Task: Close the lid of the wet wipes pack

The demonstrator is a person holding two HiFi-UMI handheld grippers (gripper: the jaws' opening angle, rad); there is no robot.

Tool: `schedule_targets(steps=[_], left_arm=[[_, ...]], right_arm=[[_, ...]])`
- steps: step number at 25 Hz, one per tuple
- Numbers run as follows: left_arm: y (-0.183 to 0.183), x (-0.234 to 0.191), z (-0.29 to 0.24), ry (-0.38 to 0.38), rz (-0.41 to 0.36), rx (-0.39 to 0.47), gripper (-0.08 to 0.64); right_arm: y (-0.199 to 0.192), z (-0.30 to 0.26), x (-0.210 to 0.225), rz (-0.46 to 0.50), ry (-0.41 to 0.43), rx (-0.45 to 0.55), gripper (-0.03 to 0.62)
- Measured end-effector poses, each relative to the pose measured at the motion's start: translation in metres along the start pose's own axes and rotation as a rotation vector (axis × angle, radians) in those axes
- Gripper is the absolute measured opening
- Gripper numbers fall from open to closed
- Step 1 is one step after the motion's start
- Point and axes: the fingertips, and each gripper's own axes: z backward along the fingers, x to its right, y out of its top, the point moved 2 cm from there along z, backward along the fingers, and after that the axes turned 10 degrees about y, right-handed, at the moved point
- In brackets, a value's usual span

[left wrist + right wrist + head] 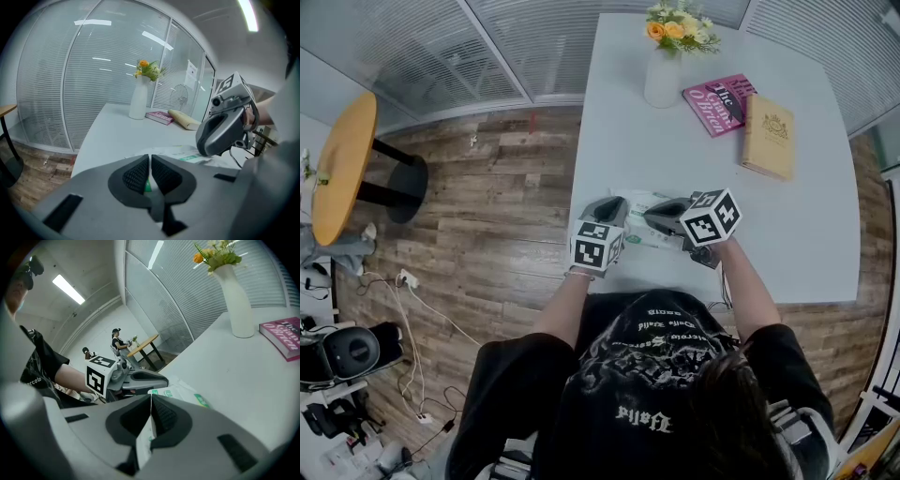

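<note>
The wet wipes pack (637,214), white with green print, lies near the front edge of the white table (806,234), between my two grippers. My left gripper (614,211) is at the pack's left end, its jaws nearly together on a green and white bit of the pack (187,153). The left gripper (150,176) is shut on that edge. My right gripper (654,217) reaches in from the right. In the right gripper view the right gripper (151,413) is shut on a thin white lid flap (144,441) that stands upright between its pads, with the pack (185,392) just beyond.
At the table's far end stand a white vase of flowers (664,70), a pink book (719,101) and a tan book (769,136). To the left on the wooden floor are a round wooden side table (342,164) and cables (412,319). People sit in the far room (119,341).
</note>
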Motion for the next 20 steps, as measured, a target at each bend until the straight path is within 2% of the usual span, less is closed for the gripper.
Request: schedule_targets(steps=[10, 20], left_arm=[[0.001, 0.0, 0.001, -0.008, -0.004, 0.006, 0.02], [0.0, -0.001, 0.002, 0.016, -0.012, 0.008, 0.02]], right_arm=[[-0.016, -0.013, 0.006, 0.026, -0.081, -0.106, 0.0], [-0.02, -0.022, 0.011, -0.041, -0.172, -0.122, -0.002]])
